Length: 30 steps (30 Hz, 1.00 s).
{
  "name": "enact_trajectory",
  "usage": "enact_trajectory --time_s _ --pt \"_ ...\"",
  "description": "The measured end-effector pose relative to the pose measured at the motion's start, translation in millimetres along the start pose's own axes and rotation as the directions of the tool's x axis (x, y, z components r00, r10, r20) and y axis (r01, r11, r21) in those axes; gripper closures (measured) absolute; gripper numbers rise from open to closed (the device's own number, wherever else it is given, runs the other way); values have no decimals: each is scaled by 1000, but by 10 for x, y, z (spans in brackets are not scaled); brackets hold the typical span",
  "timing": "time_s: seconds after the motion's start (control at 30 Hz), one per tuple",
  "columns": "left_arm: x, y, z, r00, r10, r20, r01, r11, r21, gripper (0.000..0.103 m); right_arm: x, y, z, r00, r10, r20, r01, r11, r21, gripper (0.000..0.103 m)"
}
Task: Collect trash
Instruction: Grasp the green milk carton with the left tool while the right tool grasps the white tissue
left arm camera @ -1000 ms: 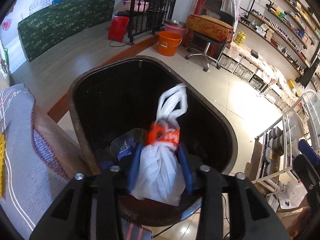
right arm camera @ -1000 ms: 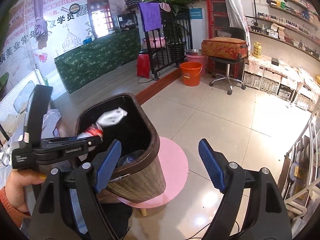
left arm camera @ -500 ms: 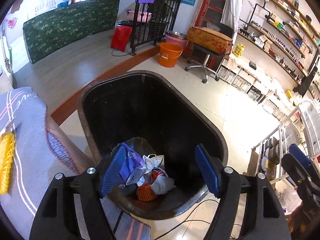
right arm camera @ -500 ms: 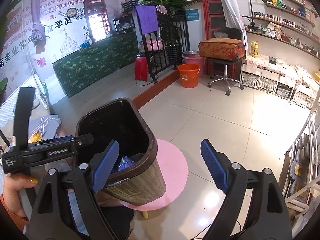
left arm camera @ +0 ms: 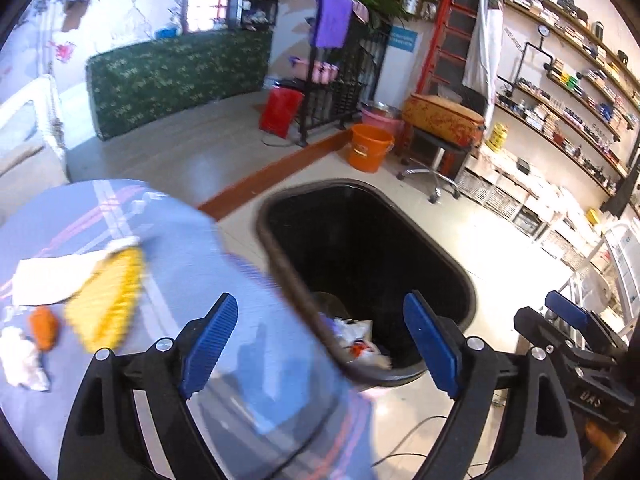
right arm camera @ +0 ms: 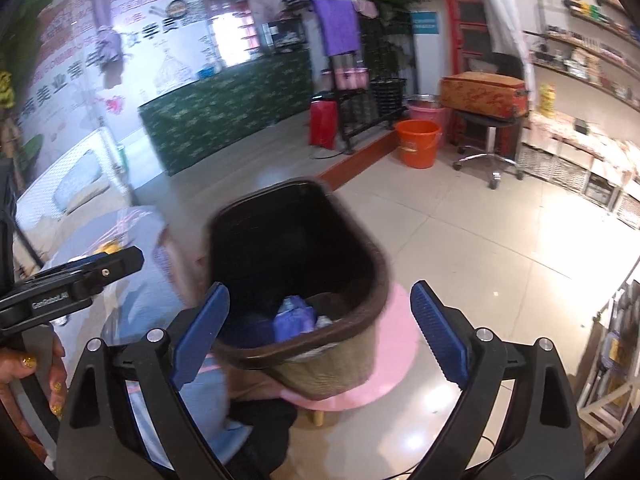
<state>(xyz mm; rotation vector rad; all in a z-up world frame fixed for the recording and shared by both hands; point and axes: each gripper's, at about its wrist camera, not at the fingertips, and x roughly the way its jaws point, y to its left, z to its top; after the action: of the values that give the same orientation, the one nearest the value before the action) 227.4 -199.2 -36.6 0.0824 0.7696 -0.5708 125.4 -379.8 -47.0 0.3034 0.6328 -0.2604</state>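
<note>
A dark brown bin [left arm camera: 368, 248] [right arm camera: 296, 264] stands on a pink stool [right arm camera: 380, 376] beside a table with a blue-grey cloth [left arm camera: 168, 240]. A white and orange bag [left arm camera: 360, 340] lies at the bin's bottom among purple wrappers [right arm camera: 294, 316]. On the cloth lie a yellow mesh piece [left arm camera: 106, 300], white paper [left arm camera: 52, 280], an orange scrap [left arm camera: 43, 326] and a white wad [left arm camera: 22, 356]. My left gripper [left arm camera: 320, 344] hovers over the table's edge and the bin's rim, jaws still opening, nothing between them. My right gripper [right arm camera: 318, 328] hangs above the bin, jaws opening, holding nothing.
An orange bucket [left arm camera: 370, 148], a pink basin, a rolling stool with a patterned case [left arm camera: 442, 120] and a black rack stand across the tiled floor. Shelves line the right wall. A green-covered counter [left arm camera: 176, 76] is at the back. A white wire rack is at the right edge.
My left gripper let go of the white and orange bag, which fell into the bin. That gripper then rose and swung left toward the table. The right gripper opened a little wider and shifted slightly.
</note>
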Motion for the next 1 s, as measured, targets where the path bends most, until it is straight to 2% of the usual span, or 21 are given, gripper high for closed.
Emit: enact_trajectory --time_s 0.1,0.23,0.3,0.4,0.5,0.6,0.83,0.93,1.0 --pt "-159 214 -47 999 46 21 -46 999 -21 16 63 287 4 998 62 -22 -63 997 -47 12" --pt "-439 631 -191 993 115 40 -110 989 -102 16 112 720 -5 986 159 -56 -164 981 -103 12" --pt "-580 887 -272 988 147 43 -139 977 -162 16 115 967 -18 976 204 -72 -212 967 -142 12" --pt "-769 1168 -365 977 210 39 -197 956 -219 16 143 1406 -55 949 294 -116 -312 929 -199 12" --pt "-978 1511 -479 959 282 30 -262 921 -288 16 183 1789 -99 926 343 -158 -373 896 -241 12" --pt "-1191 1904 -600 938 345 8 -317 871 -375 16 238 2221 -160 898 385 -211 -434 853 -289 12" --pt "-1569 2693 -776 896 442 -38 -399 765 -506 16 355 2995 -278 841 439 -316 -534 767 -356 12" --pt "-1650 2989 -785 897 440 -48 -385 722 -574 16 398 3343 -340 812 459 -360 -578 717 -390 12" --pt "-1658 3098 -770 892 448 -59 -393 705 -591 16 459 3593 -401 796 461 -393 -601 679 -422 12"
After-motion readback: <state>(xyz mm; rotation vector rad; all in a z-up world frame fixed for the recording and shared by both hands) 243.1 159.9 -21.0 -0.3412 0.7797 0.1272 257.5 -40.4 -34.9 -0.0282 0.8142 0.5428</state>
